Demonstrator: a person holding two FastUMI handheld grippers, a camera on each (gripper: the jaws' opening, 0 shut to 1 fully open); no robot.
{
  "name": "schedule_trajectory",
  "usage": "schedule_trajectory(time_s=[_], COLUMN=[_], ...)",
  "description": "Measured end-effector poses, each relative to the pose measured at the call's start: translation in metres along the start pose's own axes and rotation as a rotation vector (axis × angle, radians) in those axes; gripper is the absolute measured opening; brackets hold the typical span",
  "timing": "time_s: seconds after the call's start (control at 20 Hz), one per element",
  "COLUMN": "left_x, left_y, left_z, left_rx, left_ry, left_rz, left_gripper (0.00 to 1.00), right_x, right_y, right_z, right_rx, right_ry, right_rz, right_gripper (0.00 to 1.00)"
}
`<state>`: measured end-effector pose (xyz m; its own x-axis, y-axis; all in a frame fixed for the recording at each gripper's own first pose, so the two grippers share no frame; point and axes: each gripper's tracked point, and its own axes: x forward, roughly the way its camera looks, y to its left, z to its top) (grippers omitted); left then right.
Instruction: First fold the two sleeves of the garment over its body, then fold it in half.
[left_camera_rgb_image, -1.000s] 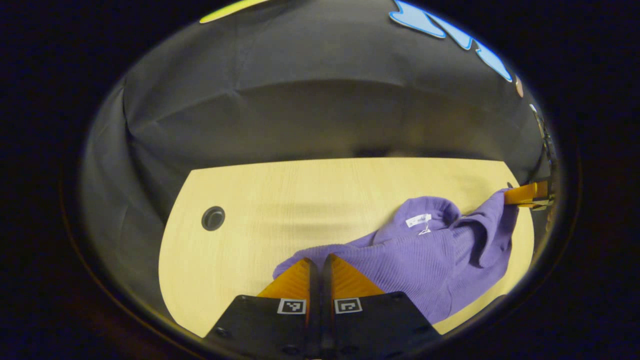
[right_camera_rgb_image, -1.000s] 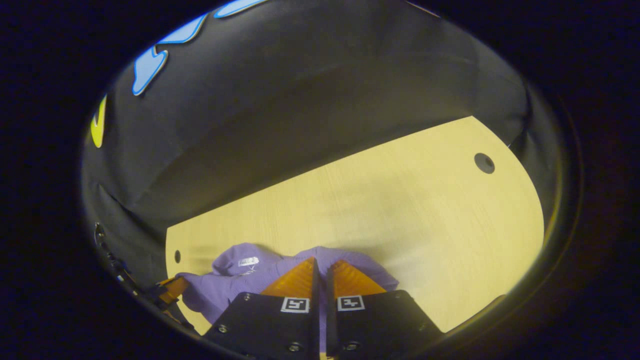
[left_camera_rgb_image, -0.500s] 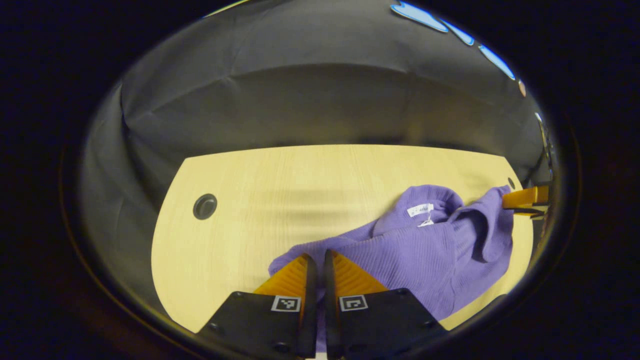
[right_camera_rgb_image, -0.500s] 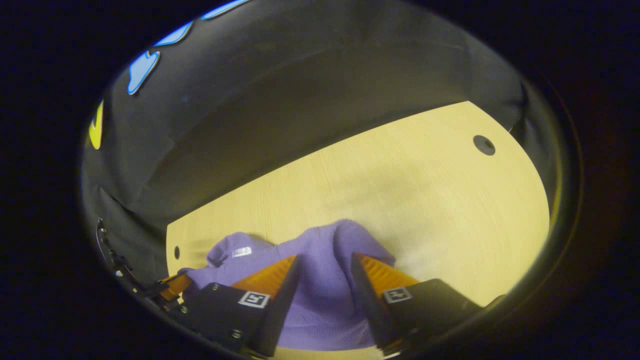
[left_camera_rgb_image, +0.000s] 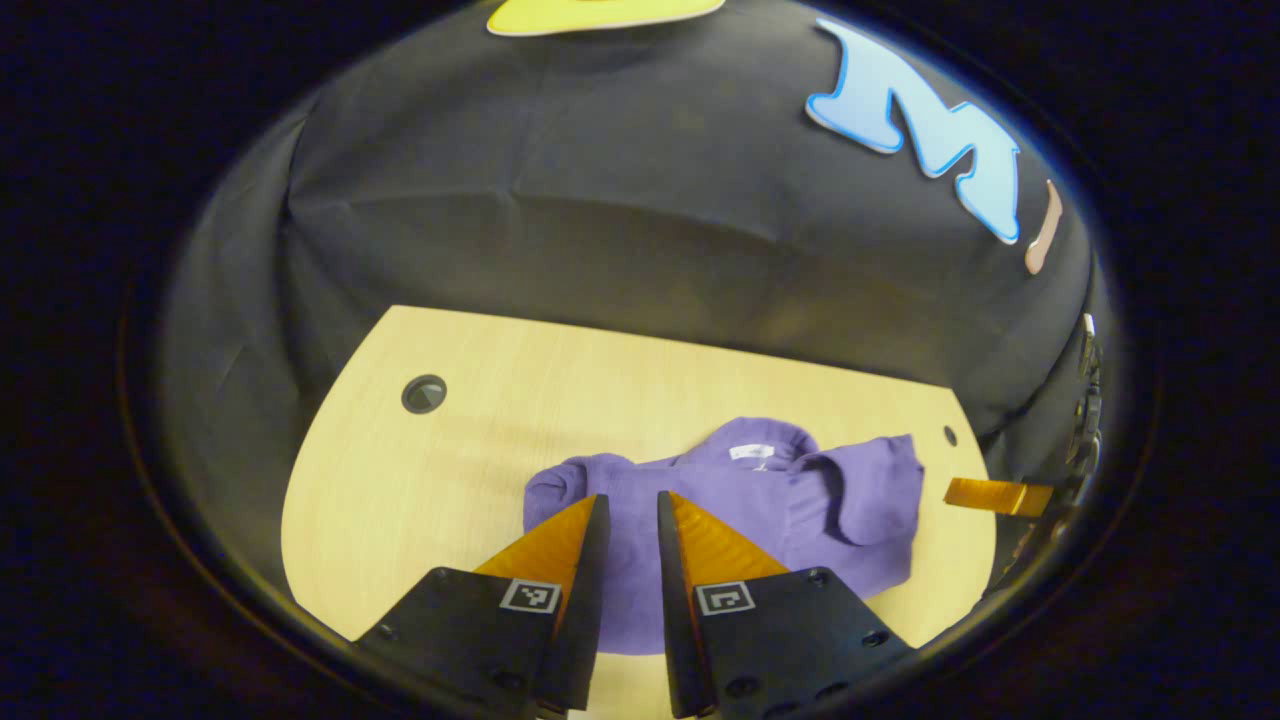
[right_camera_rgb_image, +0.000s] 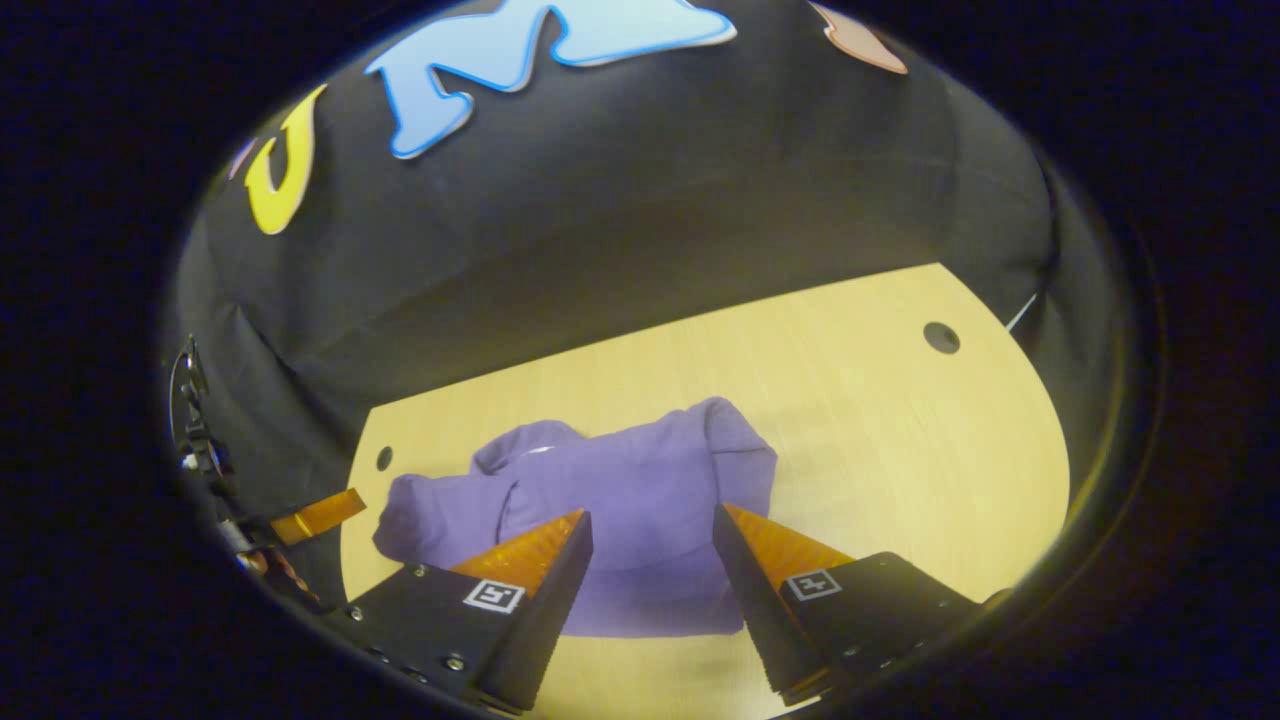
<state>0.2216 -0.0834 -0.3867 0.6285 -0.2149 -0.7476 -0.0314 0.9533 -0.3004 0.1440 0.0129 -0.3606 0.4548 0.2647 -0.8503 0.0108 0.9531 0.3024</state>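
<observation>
A purple knit garment (left_camera_rgb_image: 760, 500) lies bunched on the light wooden table (left_camera_rgb_image: 400, 480), collar and white label (left_camera_rgb_image: 755, 452) at its far side. One sleeve (left_camera_rgb_image: 865, 490) is laid over the body on the right. My left gripper (left_camera_rgb_image: 630, 497) hangs above the garment's near left part, its fingers slightly apart and holding nothing. In the right gripper view the same garment (right_camera_rgb_image: 620, 490) lies flat under my right gripper (right_camera_rgb_image: 650, 512), which is wide open and empty. Each gripper's finger shows at the edge of the other's view: the right gripper (left_camera_rgb_image: 995, 495) and the left gripper (right_camera_rgb_image: 315, 515).
The table has a round cable hole (left_camera_rgb_image: 424, 394) at far left, another cable hole (right_camera_rgb_image: 941, 338) at far right, and a small hole (left_camera_rgb_image: 949, 436) near the garment. Black cloth wall stands close behind the table. Bare wood lies left and right of the garment.
The left gripper let go of the garment and opened a little. The right gripper opened earlier. Both have risen and drawn back; the garment now lies slack on the table.
</observation>
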Motion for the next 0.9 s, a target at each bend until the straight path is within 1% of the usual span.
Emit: schedule_trajectory(time_s=[0.2, 0.3, 0.35, 0.5, 0.55, 0.6, 0.65, 0.75, 0.85, 0.9], left_x=[-0.073, -0.112, -0.131, -0.191, -0.210, -0.231, -0.250, -0.287, -0.319, -0.332], left_y=[-0.030, -0.048, -0.057, -0.075, -0.080, -0.084, -0.088, -0.093, -0.101, -0.099], left_z=[0.015, 0.021, 0.023, 0.027, 0.032, 0.037, 0.043, 0.051, 0.052, 0.051], left_rx=[0.082, 0.110, 0.118, 0.140, 0.154, 0.175, 0.198, 0.224, 0.231, 0.232], left_ry=[-0.131, -0.214, -0.252, -0.354, -0.395, -0.443, -0.492, -0.590, -0.657, -0.685], left_rz=[-0.045, -0.077, -0.091, -0.134, -0.138, -0.134, -0.129, -0.121, -0.108, -0.088], left_gripper=[0.27, 0.43, 0.35, 0.35, 0.27, 0.35, 0.27, 0.27, 0.27, 0.26], right_x=[-0.073, -0.108, -0.125, -0.175, -0.192, -0.210, -0.229, -0.262, -0.294, -0.308], right_y=[0.038, 0.050, 0.056, 0.072, 0.075, 0.081, 0.085, 0.094, 0.102, 0.105], right_z=[0.022, 0.029, 0.031, 0.039, 0.044, 0.049, 0.054, 0.058, 0.061, 0.062], right_rx=[-0.063, -0.085, -0.098, -0.159, -0.192, -0.227, -0.256, -0.290, -0.291, -0.287], right_ry=[-0.156, -0.242, -0.284, -0.406, -0.455, -0.504, -0.554, -0.645, -0.733, -0.773], right_rz=[0.063, 0.078, 0.083, 0.097, 0.090, 0.083, 0.076, 0.064, 0.061, 0.057], right_gripper=[0.79, 0.79, 0.79, 0.79, 0.79, 0.79, 0.79, 0.79, 0.79, 0.79])
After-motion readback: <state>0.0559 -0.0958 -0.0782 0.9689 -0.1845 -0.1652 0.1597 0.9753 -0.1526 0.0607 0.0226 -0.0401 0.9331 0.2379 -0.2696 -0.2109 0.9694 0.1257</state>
